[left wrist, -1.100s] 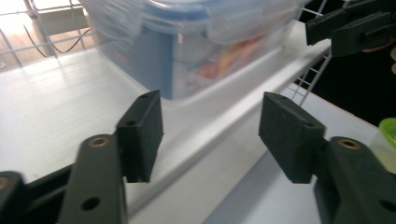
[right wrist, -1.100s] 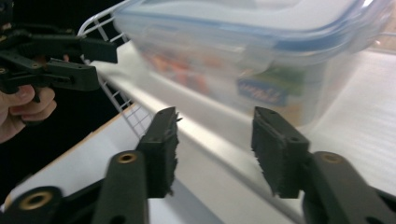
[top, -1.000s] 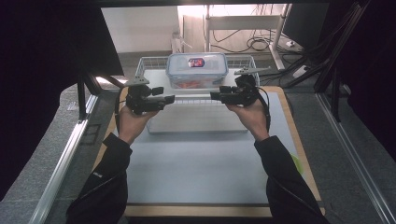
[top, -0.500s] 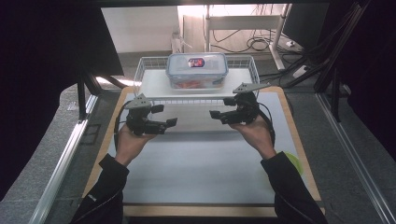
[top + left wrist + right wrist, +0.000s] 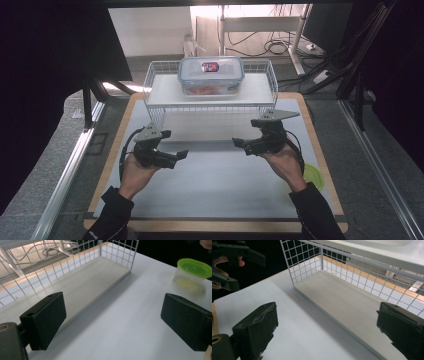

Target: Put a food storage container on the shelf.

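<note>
Nearest the camera, two forearms in dark sleeves came in over the white tabletop (image 5: 215, 185). L hand held the left gripper (image 5: 175, 157), R hand the right gripper (image 5: 241, 145), both above the mat, pointing inward at each other, well apart. Fingers on both had just been opening and stood released, wide, w/ nothing between them: the left gripper view showed bare mat between its fingers (image 5: 43, 320), the right gripper view the same between its own (image 5: 257, 331). In the right gripper view the other gripper sat at the top left corner, also spread.

To the R, near the mat's edge beside the R wrist, a small clear tub w/ a green lid (image 5: 313, 176); seen also in the left gripper view (image 5: 192, 271). No writing readable on it.

Beyond the grippers stood a white wire rack (image 5: 155, 107) w/ a lower board and an upper shelf. On the upper shelf, centred, sat a clear lidded box (image 5: 211, 75), apart from both grippers. Its lid carried a dark oval label w/ red on it; text too small to read. Reddish contents showed through the wall.

Farthest back: cables on the floor (image 5: 270, 46).
</note>
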The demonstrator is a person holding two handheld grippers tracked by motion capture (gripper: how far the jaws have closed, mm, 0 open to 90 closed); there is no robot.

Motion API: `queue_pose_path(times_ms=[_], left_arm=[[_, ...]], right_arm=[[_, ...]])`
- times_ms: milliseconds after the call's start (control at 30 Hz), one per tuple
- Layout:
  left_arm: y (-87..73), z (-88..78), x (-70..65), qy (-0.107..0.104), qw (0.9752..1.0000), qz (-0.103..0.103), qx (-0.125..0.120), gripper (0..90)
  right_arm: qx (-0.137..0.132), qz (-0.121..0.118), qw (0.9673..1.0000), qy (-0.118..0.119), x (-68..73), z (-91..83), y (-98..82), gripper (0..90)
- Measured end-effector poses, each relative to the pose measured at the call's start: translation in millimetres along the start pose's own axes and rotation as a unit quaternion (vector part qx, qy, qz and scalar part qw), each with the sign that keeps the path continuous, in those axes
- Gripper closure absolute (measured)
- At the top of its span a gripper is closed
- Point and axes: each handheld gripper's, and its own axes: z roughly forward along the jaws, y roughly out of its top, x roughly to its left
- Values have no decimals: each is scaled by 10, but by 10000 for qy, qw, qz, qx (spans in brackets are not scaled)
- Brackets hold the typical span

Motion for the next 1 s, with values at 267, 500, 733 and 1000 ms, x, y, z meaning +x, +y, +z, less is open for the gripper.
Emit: queue_pose_path(times_ms=[267, 500, 733, 1000], left_arm=[[-186, -15, -142, 136, 9995, 273, -18, 32], [-425, 24, -232, 135, 9992, 384, 16, 28], [-680, 48, -309, 224, 9977, 541, 333, 14], [-849, -43, -380, 185, 9982, 439, 364, 8]], right_arm=[[59, -109, 9999, -82, 102, -70, -212, 8], [92, -76, 9998, -159, 175, -113, -439, 8], [310, 91, 9994, -102, 233, -146, -668, 23], [545, -65, 9980, -318, 304, -173, -876, 26]])
